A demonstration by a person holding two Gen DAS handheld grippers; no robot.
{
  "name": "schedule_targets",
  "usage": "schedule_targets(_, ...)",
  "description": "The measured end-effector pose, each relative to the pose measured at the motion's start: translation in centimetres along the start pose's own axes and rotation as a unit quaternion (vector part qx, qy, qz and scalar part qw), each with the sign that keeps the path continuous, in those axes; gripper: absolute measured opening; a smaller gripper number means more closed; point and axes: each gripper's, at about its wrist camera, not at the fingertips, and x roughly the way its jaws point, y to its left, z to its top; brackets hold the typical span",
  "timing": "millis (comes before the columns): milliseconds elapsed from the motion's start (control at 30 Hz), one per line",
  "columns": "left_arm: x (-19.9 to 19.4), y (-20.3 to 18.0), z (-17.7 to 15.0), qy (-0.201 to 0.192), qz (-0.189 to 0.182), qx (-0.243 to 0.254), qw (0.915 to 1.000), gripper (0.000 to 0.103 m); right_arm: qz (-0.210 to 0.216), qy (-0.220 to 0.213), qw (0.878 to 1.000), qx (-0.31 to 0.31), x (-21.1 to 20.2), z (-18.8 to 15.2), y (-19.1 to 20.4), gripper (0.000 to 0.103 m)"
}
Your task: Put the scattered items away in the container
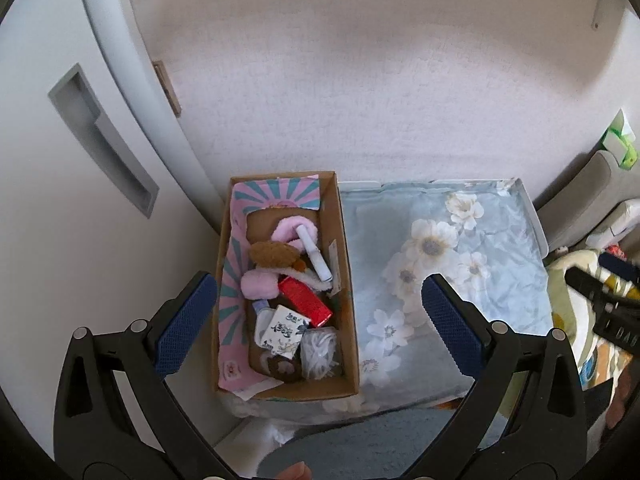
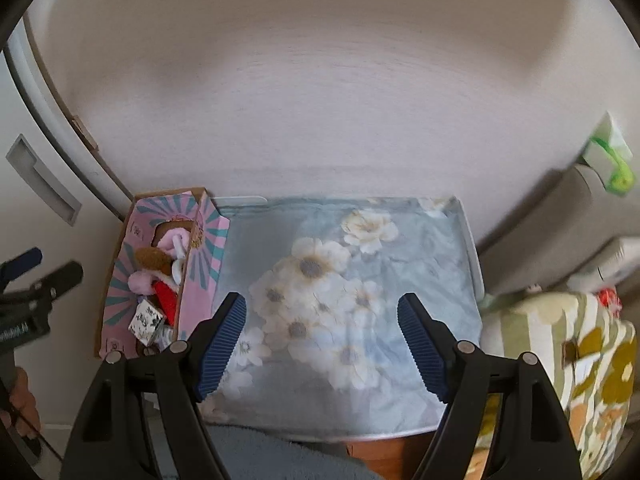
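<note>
A cardboard box (image 1: 346,280) lined in pink and teal stands at the left of a floral-covered table (image 1: 460,260). Inside it lie a brown plush (image 1: 274,254), pink fluffy pieces (image 1: 260,286), a white tube (image 1: 314,254), a red box (image 1: 306,302), a patterned packet (image 1: 282,330) and a white bundle (image 1: 320,350). My left gripper (image 1: 320,308) hangs open above the box, holding nothing. My right gripper (image 2: 322,324) hangs open and empty above the floral cloth (image 2: 340,280). The box (image 2: 200,280) shows at the left in the right wrist view.
A white cabinet door with a recessed handle (image 1: 100,136) stands left of the box. A wall runs behind the table. A flower-print cushion (image 2: 580,360) sits to the right, with a green and white item (image 2: 608,160) above it. A hand (image 2: 22,400) shows at the left edge.
</note>
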Motion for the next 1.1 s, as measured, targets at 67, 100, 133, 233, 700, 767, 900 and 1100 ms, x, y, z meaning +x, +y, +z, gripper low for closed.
schedule_targets(67, -0.3, 0.2, -0.2, 0.002, -0.005, -0.012, 0.9999, 0.102, -0.011, 0.004, 1.000, 0.006, -0.9, -0.7, -0.3, 0.075)
schedule_targets(100, -0.3, 0.2, -0.4, 0.004, -0.007, -0.014, 0.9999, 0.102, -0.015, 0.006, 1.000, 0.011, -1.1, -1.1, -0.4, 0.075)
schedule_targets(133, -0.3, 0.1, -0.5, 0.007, -0.009, -0.010, 0.9999, 0.102, -0.017, 0.009, 1.000, 0.016, -1.2, -1.5, -0.6, 0.075)
schedule_targets(233, -0.1, -0.4, -0.6, 0.013, 0.000, 0.003, 0.9999, 0.102, -0.022, 0.014, 0.999, 0.033, -1.1, -2.3, -1.3, 0.075)
schedule_targets(700, -0.8, -0.7, -0.6, -0.007, -0.004, -0.007, 0.9999, 0.102, -0.027, 0.012, 0.998, 0.050, -1.4, -2.3, -2.7, 0.075)
schedule_targets(767, -0.9, -0.9, -0.6, -0.011, -0.001, -0.004, 0.9999, 0.102, -0.029, 0.011, 0.998, 0.049, -1.3, -2.2, -2.6, 0.075)
schedule_targets(900, -1.3, -1.2, -0.7, -0.024, 0.004, 0.004, 0.9997, 0.102, -0.031, 0.013, 0.998, 0.048, -1.4, -2.3, -2.6, 0.075)
schedule_targets(1100, -1.7, -1.1, -0.5, -0.038, 0.008, 0.001, 0.9993, 0.102, -0.028, 0.014, 0.998, 0.047, -1.6, -2.4, -2.9, 0.075)
